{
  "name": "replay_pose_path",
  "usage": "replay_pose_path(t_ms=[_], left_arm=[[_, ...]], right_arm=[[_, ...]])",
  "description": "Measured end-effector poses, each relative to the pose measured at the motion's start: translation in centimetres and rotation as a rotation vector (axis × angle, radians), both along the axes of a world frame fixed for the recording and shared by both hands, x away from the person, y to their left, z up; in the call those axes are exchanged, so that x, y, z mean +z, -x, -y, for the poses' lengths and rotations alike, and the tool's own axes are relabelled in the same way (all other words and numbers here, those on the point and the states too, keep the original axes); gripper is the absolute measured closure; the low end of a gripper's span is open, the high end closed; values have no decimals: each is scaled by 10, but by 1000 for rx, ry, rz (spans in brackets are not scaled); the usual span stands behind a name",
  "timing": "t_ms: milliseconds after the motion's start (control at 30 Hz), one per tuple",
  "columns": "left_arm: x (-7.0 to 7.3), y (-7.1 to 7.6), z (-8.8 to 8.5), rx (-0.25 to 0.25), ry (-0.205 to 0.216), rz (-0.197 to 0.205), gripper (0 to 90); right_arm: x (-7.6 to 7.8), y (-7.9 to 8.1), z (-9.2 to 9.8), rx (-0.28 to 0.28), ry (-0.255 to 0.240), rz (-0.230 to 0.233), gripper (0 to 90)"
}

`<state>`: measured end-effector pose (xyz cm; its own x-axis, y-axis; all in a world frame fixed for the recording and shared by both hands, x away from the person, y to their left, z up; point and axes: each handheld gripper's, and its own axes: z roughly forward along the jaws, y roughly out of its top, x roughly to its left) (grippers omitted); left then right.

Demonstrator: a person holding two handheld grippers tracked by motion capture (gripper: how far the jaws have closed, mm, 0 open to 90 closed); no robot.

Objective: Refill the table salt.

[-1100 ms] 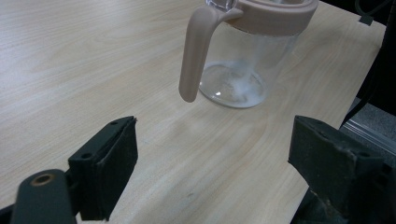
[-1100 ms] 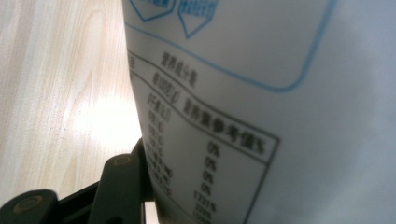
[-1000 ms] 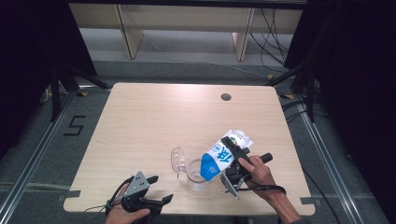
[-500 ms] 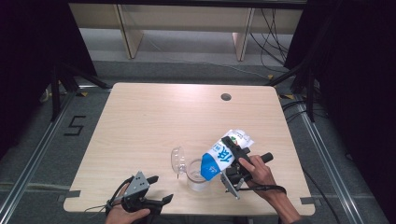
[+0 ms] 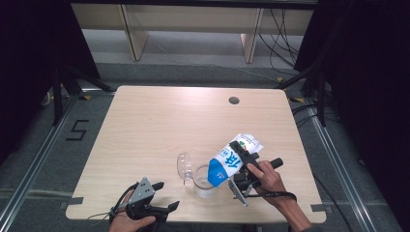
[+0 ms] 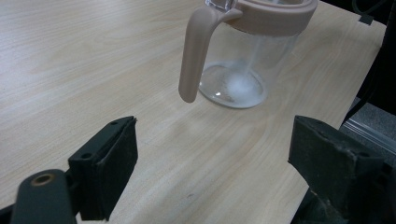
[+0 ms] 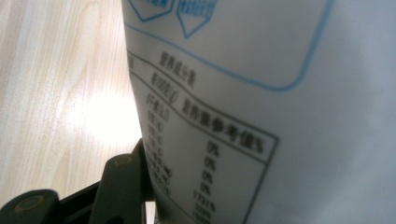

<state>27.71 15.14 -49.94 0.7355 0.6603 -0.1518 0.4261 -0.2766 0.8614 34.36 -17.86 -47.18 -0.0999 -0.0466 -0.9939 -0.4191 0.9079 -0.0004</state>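
Note:
A blue and white carton is tilted with its top end down over a clear pitcher near the table's front edge. My right gripper is shut on the carton's sides. In the right gripper view the carton's printed side is pressed against the left finger. The pitcher has a beige rim and handle, and a little white shows at its bottom. Its clear lid stands flipped open to the left. My left gripper rests open near the front edge, its jaws apart and empty, facing the pitcher.
The light wooden table has a round cable hole at the back right. Tape strips mark the front corners. Dark stands and cables surround the table on the floor.

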Motion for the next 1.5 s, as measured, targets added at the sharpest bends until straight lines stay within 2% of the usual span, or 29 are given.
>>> replay_pose_path(t_ms=[100,233,333,400,467,500,533,667,733,800,833,867,1067,1367,1433,1467,1500], left_arm=[[0,0,0,0,-1,0,152],[0,0,0,0,-1,0,152],[0,0,0,-5,6,0,152],[0,0,0,-3,3,0,152],[0,0,0,-1,-1,2,151],[0,0,0,-1,-1,1,152],[0,0,0,0,0,0,152],[0,0,0,-5,5,1,152],[0,0,0,-6,5,2,152],[0,0,0,-2,3,0,152],[0,-1,0,-7,1,1,151],[0,0,0,-3,6,0,152],[0,0,0,-5,5,1,152],[0,-1,0,-7,3,2,152],[0,-1,0,-8,0,2,152],[0,-1,0,-9,-1,3,152],[0,-1,0,-8,2,2,152]], right_arm=[[-1,1,0,-10,-8,-9,493],[2,-1,0,13,18,12,494],[-1,1,1,-15,-4,-4,494],[2,-1,0,8,17,15,495],[1,0,0,-2,12,14,496],[4,-1,-1,15,43,38,497],[2,-1,0,1,18,17,497],[2,-1,0,8,28,25,497],[1,0,0,-9,12,13,498],[2,0,0,-9,16,16,498],[3,-1,0,0,36,31,498],[2,0,0,-9,21,21,498],[3,-1,0,5,38,39,504],[3,-1,0,6,29,37,505],[3,0,0,-5,37,36,505],[6,0,-1,21,74,70,505],[6,-1,-2,24,75,70,505]])
